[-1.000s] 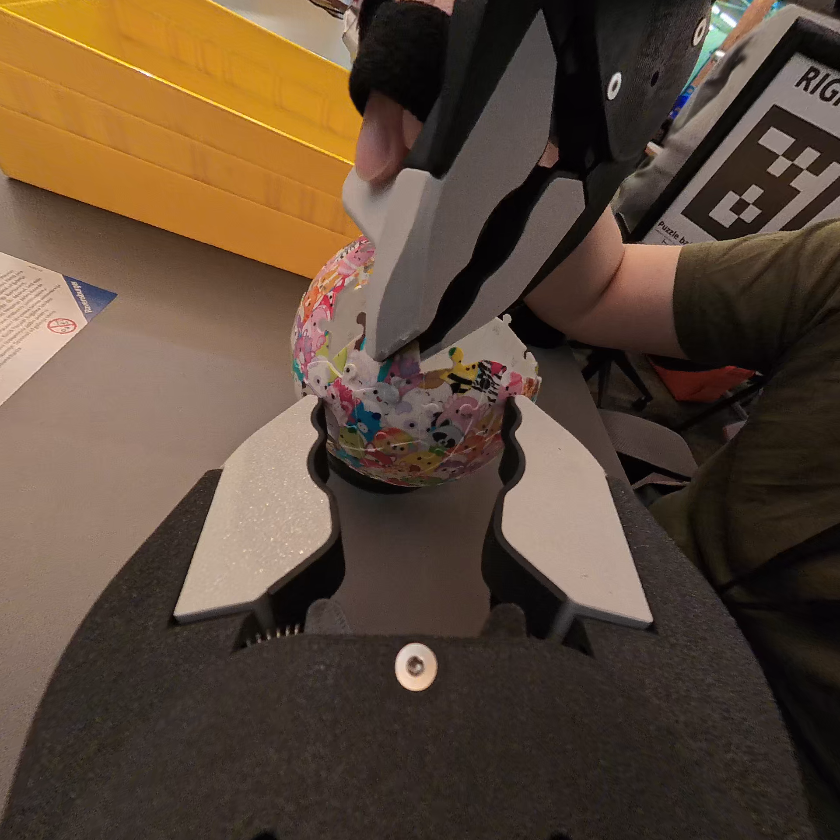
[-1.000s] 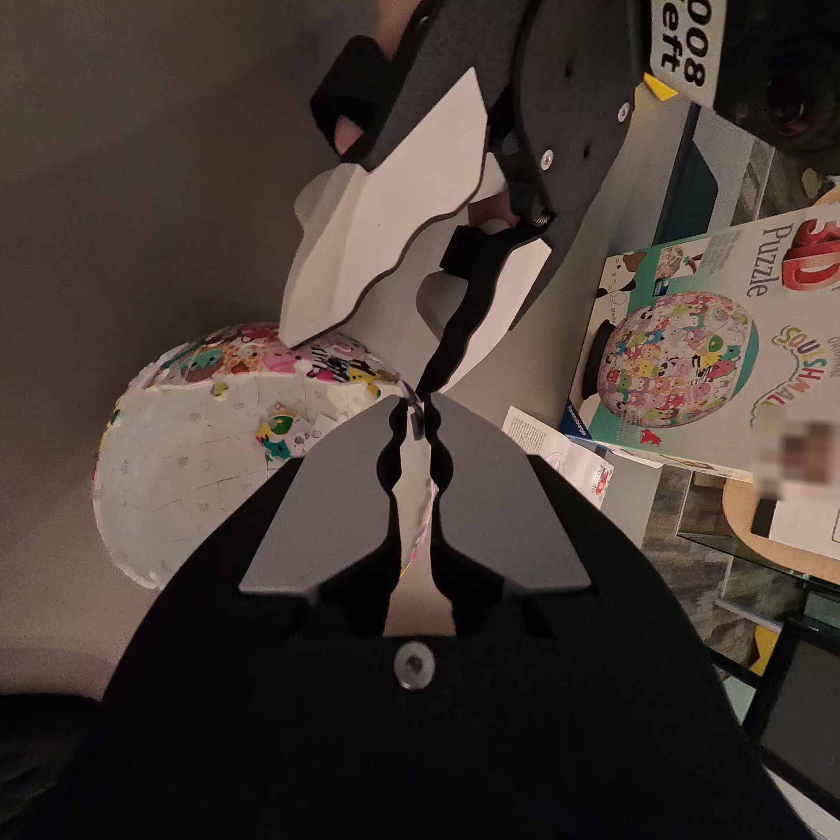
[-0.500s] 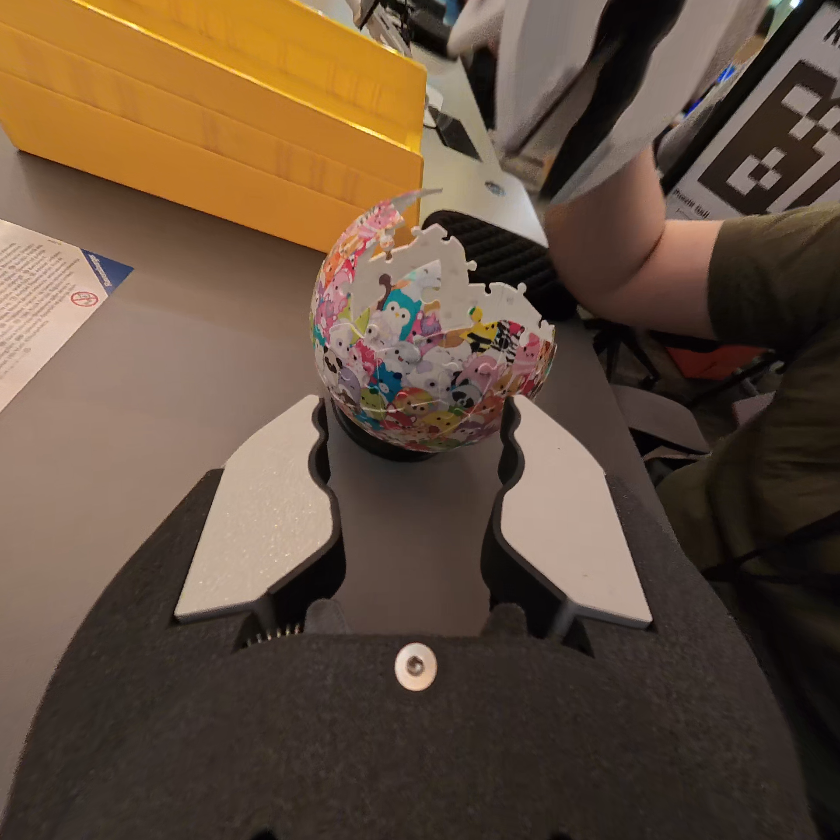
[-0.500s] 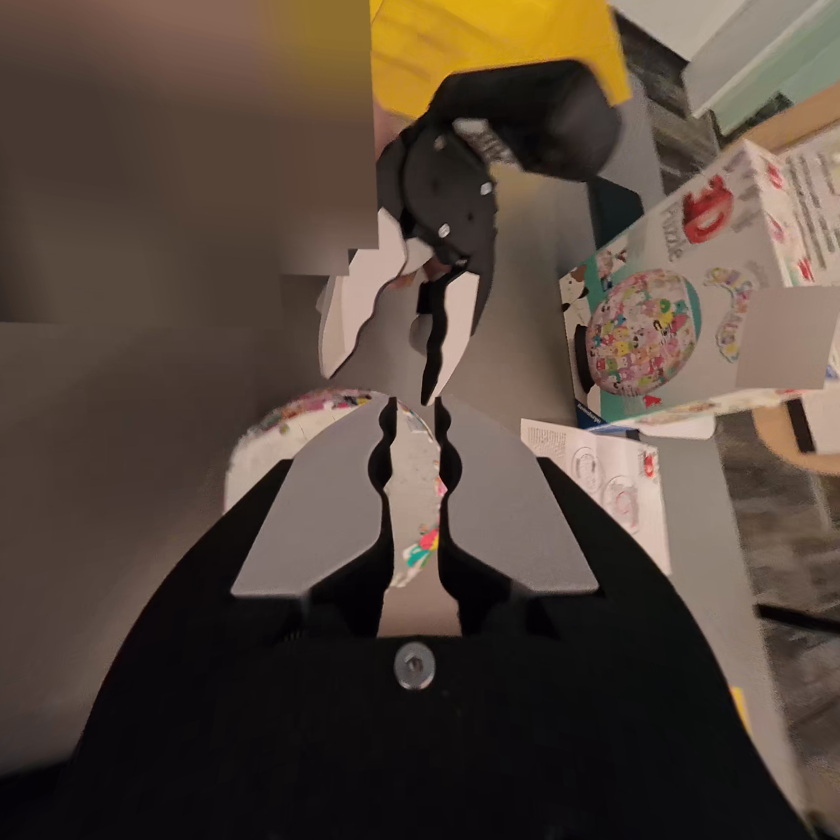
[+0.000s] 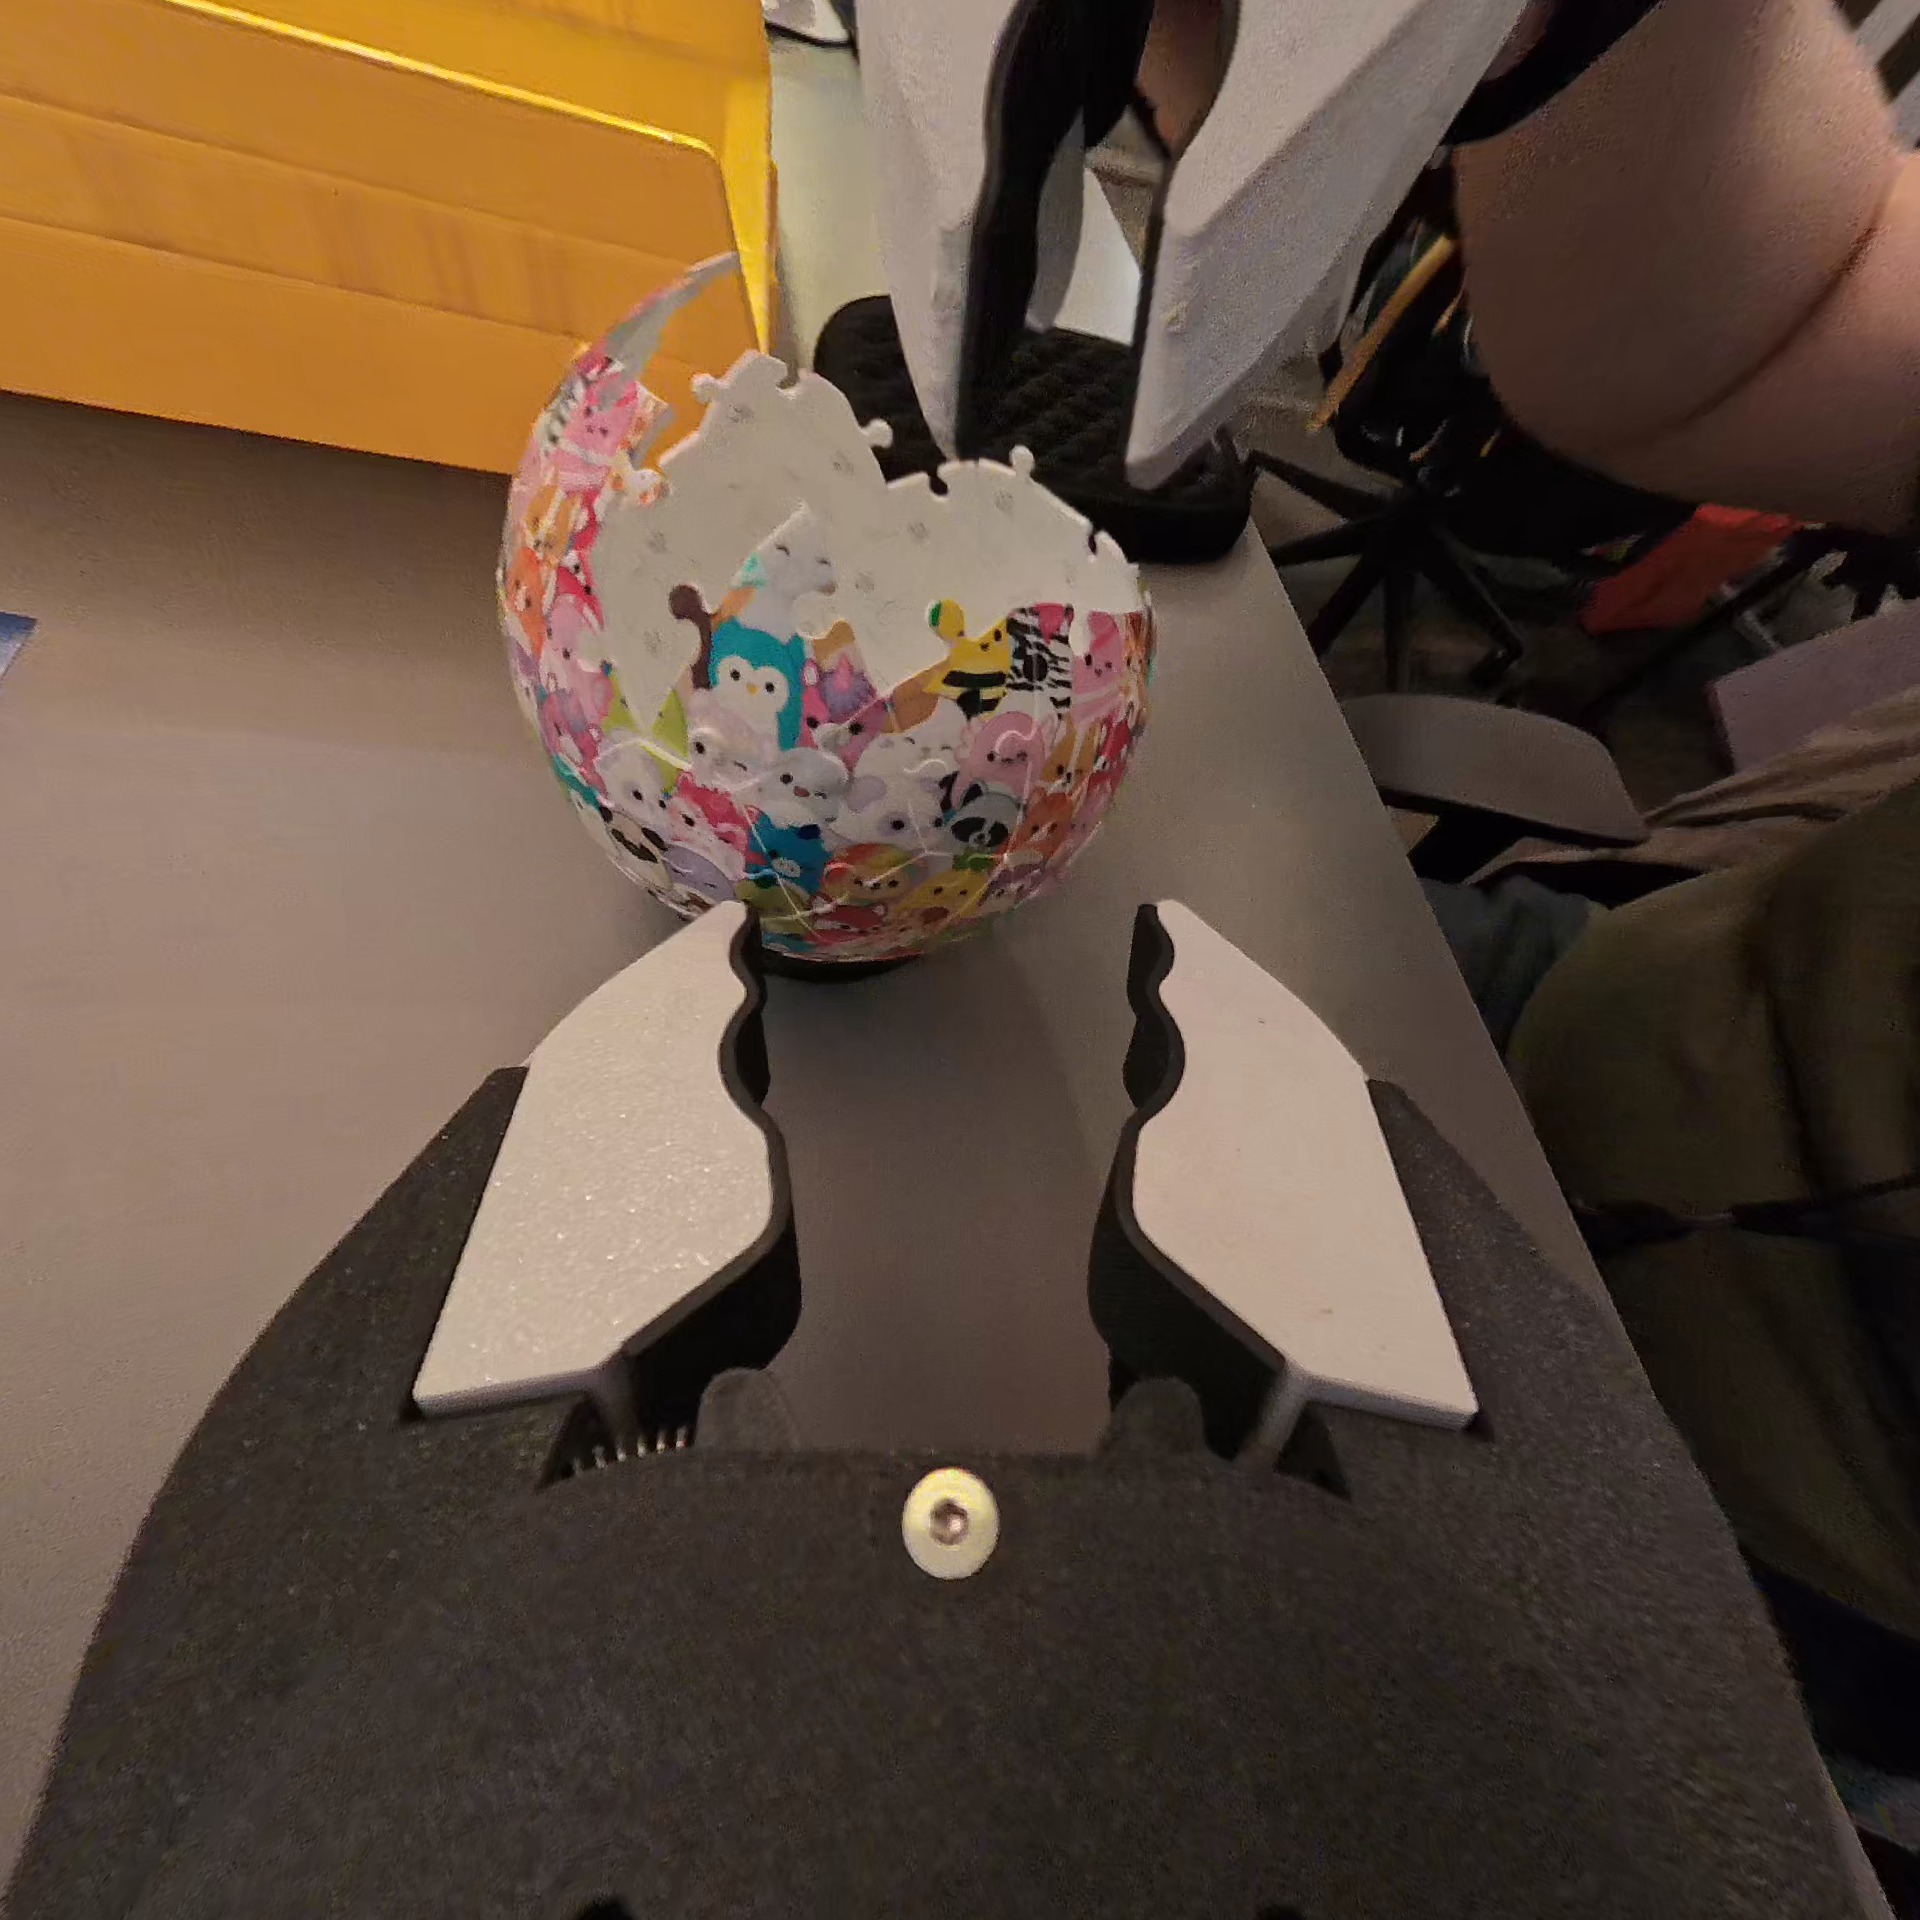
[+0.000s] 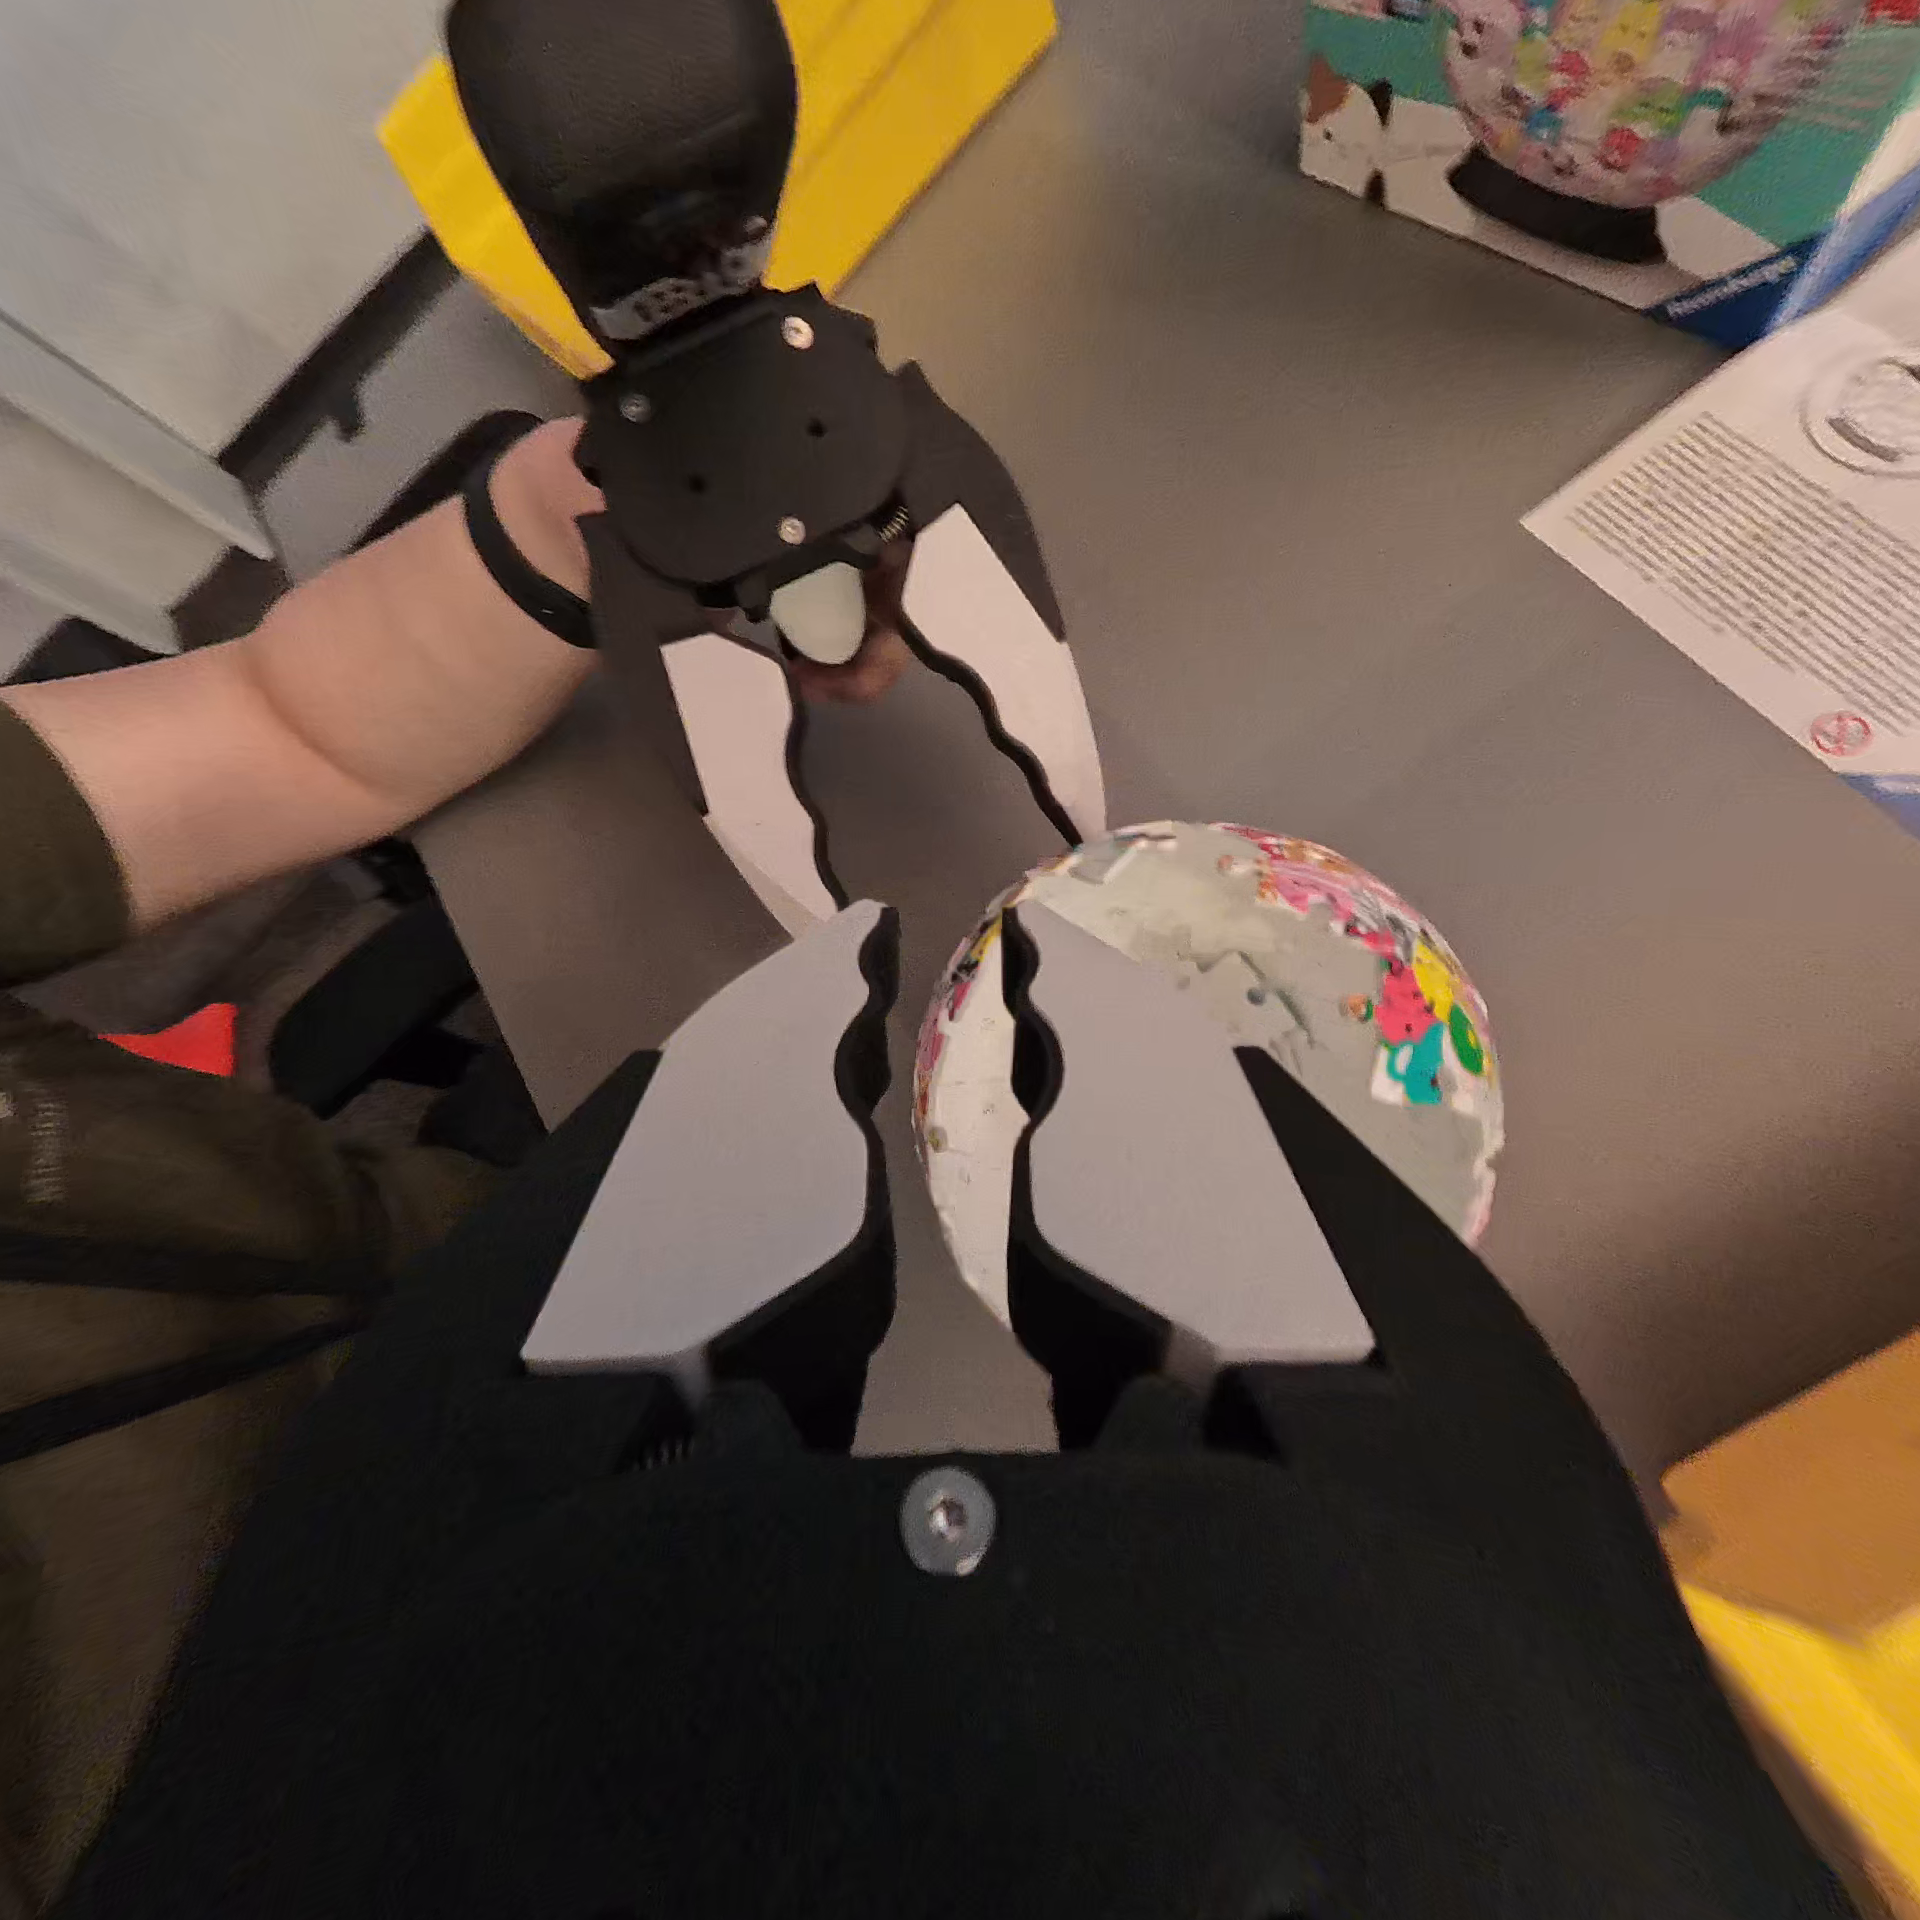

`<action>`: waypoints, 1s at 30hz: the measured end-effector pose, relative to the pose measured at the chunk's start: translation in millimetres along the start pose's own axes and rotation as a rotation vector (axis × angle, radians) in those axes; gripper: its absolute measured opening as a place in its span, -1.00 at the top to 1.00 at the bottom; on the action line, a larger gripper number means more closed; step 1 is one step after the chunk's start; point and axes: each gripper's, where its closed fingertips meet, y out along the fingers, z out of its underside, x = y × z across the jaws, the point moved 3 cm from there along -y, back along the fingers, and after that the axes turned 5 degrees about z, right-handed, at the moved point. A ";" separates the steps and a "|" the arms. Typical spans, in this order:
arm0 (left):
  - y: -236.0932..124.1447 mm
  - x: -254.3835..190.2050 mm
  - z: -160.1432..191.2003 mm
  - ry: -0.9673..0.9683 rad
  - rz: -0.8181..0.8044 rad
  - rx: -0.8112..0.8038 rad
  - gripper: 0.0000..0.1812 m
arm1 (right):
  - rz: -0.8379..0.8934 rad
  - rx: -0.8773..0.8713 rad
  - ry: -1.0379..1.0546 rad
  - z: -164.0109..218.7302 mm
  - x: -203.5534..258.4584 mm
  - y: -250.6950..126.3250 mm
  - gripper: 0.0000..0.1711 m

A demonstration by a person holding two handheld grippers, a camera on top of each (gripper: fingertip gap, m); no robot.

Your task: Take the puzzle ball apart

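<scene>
The puzzle ball (image 5: 831,717) stands on a small black base on the grey table. Its top is gone, so it is an open shell with a jagged rim and a white inside. My left gripper (image 5: 945,920) is open and empty, its fingertips just in front of the ball's lower part. My right gripper (image 6: 948,920) hovers above the ball (image 6: 1247,997) with its jaws a little apart and nothing between them. It also shows in the left wrist view (image 5: 1049,436), above and behind the ball. The left gripper also shows in the right wrist view (image 6: 956,868).
A yellow bin (image 5: 364,208) stands behind the ball. The puzzle's box (image 6: 1610,135) and a printed sheet (image 6: 1766,540) lie on the table (image 5: 208,831). The table's edge (image 5: 1351,727) runs close by the ball. A person's forearm (image 5: 1714,260) reaches in beyond it. Across from one pair of fingers to the other is roughly 7 centimetres.
My right gripper was shut at the ball's rim, then lifted away, swung over the ball and opened slightly. My left gripper drew back a little from the ball's sides.
</scene>
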 end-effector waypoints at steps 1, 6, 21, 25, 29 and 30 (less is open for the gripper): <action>0.8 -1.9 0.8 0.002 0.004 0.012 0.25 | 0.035 0.027 0.010 2.7 1.1 -0.7 0.74; 4.2 -7.6 3.5 0.013 0.032 0.043 0.33 | 0.138 0.138 0.074 9.8 3.8 4.4 0.73; 14.7 8.8 6.3 0.017 -0.043 0.012 0.26 | 0.267 0.300 0.094 24.5 1.2 29.1 0.83; 19.0 11.8 4.7 0.014 -0.056 -0.005 0.28 | 0.341 0.349 -0.066 28.1 5.0 29.8 0.82; 20.0 12.7 5.2 0.000 -0.044 -0.015 0.30 | 0.346 0.380 -0.145 31.2 13.6 34.9 0.85; 20.3 12.8 5.8 -0.001 -0.044 -0.010 0.27 | 0.332 0.385 -0.147 31.4 15.7 35.7 0.86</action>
